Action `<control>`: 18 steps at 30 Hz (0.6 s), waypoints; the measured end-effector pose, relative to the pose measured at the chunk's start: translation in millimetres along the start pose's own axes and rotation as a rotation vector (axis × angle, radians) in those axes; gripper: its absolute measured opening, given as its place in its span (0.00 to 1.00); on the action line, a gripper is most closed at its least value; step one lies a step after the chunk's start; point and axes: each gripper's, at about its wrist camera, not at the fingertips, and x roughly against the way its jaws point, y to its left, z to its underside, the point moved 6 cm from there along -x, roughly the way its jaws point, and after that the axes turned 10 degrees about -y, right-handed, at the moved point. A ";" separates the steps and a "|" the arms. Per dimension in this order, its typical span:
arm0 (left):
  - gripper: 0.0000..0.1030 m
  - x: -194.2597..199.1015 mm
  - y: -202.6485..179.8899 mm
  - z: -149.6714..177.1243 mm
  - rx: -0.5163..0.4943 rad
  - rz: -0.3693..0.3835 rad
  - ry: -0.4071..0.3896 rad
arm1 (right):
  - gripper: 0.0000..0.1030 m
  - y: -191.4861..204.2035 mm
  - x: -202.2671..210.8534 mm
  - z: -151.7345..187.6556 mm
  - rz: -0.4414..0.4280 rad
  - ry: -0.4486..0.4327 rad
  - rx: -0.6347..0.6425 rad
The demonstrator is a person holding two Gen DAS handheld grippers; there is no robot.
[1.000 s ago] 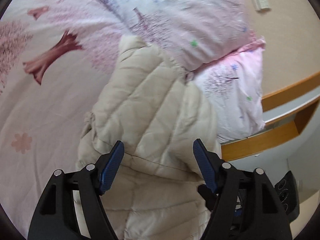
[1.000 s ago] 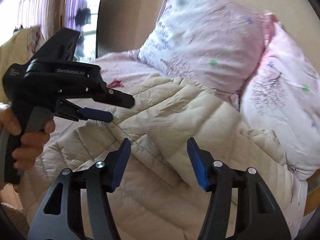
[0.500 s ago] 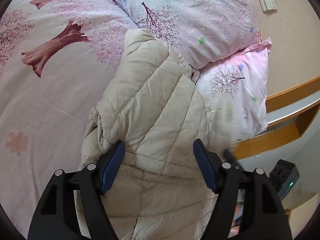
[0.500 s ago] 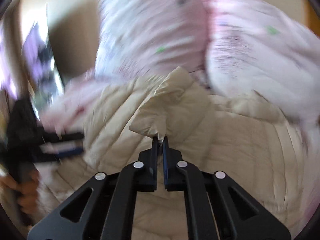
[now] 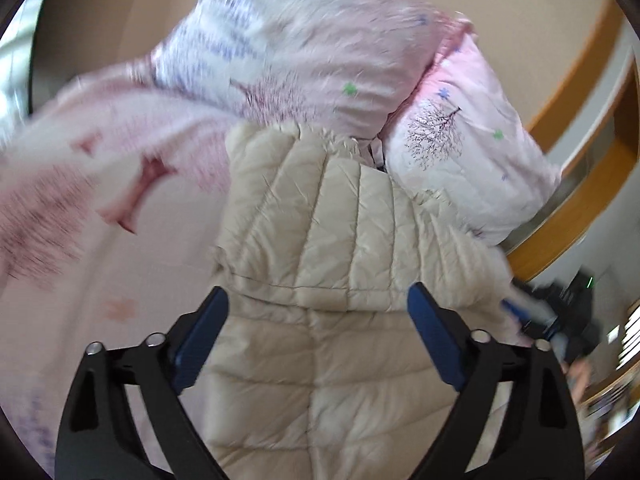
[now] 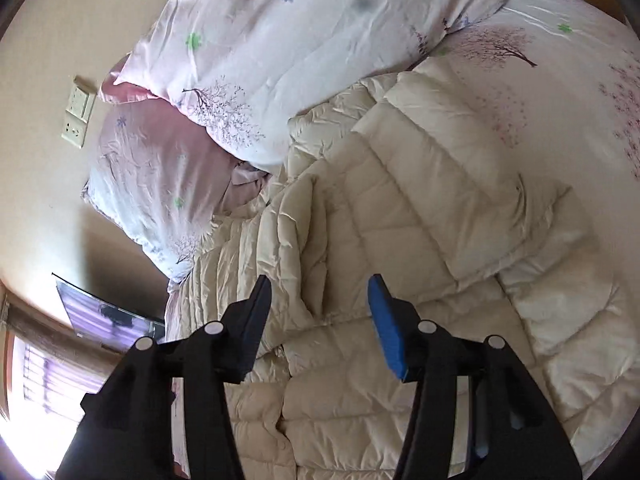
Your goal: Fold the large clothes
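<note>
A cream quilted puffer jacket [image 5: 340,240] lies on the pink tree-print bedspread [image 5: 80,240], its top end against the pillows. My left gripper [image 5: 318,298] hovers above the jacket's middle, jaws opening to a wide spread, the pads touching nothing. In the right wrist view, which is rolled sideways, the jacket [image 6: 360,360] fills the lower frame and a sleeve [image 6: 440,184] lies folded across its body. My right gripper [image 6: 320,288] hangs over a seam crease, jaws opening and pressing on nothing. A blurred blue fingertip [image 5: 516,312] shows at the jacket's right edge.
Two floral pillows [image 5: 320,52] [image 5: 472,160] lean on the beige wall, with wall sockets [image 6: 76,116] beside them. A wooden bed frame [image 5: 560,216] runs along the right. A dark device [image 5: 576,296] sits past the frame. A person's hand [image 5: 576,372] is at the right edge.
My right gripper was shut on a lifted fold of the jacket half a second ago; it has let go, rolled sideways and moved. My left gripper's jaws have widened and it has rolled.
</note>
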 end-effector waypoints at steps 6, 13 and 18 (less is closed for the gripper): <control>0.98 13.8 5.8 14.9 -0.111 -0.091 0.020 | 0.50 18.3 -38.6 11.7 0.005 0.107 0.049; 0.99 21.1 25.9 30.5 -0.147 -0.187 0.060 | 0.05 37.0 -32.6 5.1 0.019 0.018 0.152; 0.99 27.9 37.7 39.9 -0.141 -0.176 0.062 | 0.05 22.9 -27.9 1.3 0.070 0.020 0.146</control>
